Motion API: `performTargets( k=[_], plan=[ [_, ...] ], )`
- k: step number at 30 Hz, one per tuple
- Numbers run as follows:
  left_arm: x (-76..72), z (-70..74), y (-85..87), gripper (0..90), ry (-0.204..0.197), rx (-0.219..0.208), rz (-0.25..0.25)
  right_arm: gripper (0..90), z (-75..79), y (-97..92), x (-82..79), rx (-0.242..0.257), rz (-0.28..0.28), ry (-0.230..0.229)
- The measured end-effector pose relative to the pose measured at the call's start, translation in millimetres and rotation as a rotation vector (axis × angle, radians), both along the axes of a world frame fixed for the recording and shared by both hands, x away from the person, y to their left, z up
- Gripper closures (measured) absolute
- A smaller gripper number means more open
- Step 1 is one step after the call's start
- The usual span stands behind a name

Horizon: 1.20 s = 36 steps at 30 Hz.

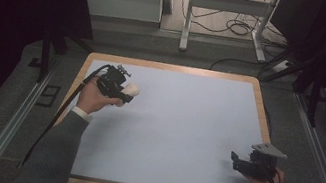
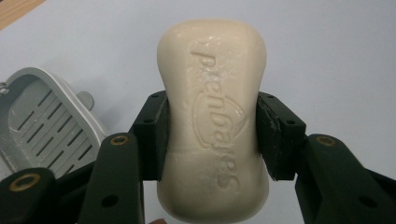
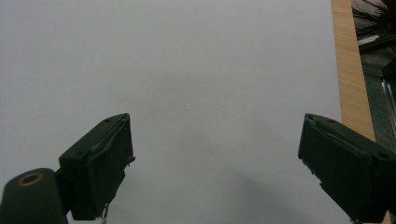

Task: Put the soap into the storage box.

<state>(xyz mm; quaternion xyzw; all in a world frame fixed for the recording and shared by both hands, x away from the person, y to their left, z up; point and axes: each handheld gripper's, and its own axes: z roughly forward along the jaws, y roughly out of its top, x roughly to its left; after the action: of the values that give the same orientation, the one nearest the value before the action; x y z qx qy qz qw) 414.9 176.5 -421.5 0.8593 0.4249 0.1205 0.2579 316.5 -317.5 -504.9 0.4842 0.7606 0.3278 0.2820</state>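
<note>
So the left gripper (image 2: 212,135) has its jaws clamped on the waist of a cream soap bar (image 2: 212,121), pads biting the two long sides right where the bar narrows. In the high view the soap (image 1: 131,89) sits at about 10 o'clock on the blue mat (image 1: 180,125), and I can't tell from there whether it's lifted or resting. The grey slotted soap dish (image 2: 44,121) shows in the left gripper view at roughly 8 o'clock from the bar, just beside it but not touching.

My guess is the soap is headed for that dish. If so: keep the squeeze steady, soap is slick and the pinch is on a curved waist, so any twist could let it squirt out. Bring it over flat, line the long axis up with the dish, lower until it rests on the slats, then let go.

The right gripper (image 1: 239,163) sits at 4 o'clock near the mat's edge, jaws wide apart, holding nothing.
</note>
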Motion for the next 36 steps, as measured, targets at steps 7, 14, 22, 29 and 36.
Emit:
performTargets(
  k=[7, 14, 22, 29, 36],
  plan=[
    [6.5, -0.7, 5.8, 49.6, 0.005, -0.004, 0.016, 9.9, -0.2, 0.1, 0.1, -0.001, -0.002, 0.002],
    [14.1, -2.6, 12.4, 49.6, 0.020, -0.004, 0.043, 9.9, -0.5, -0.4, 0.2, -0.001, -0.003, 0.002],
    [24.9, -7.1, 21.5, 49.6, 0.040, -0.003, 0.076, 9.9, -0.5, -0.9, 0.2, -0.001, -0.003, 0.002],
    [30.4, -10.4, 26.4, 49.6, 0.051, 0.005, 0.101, 9.9, -0.8, -1.5, 0.3, -0.001, -0.004, 0.003],
    [33.0, -10.2, 30.1, 49.6, 0.051, 0.004, 0.115, 9.9, -0.7, -2.6, 0.0, -0.001, -0.006, 0.001]
  ],
)
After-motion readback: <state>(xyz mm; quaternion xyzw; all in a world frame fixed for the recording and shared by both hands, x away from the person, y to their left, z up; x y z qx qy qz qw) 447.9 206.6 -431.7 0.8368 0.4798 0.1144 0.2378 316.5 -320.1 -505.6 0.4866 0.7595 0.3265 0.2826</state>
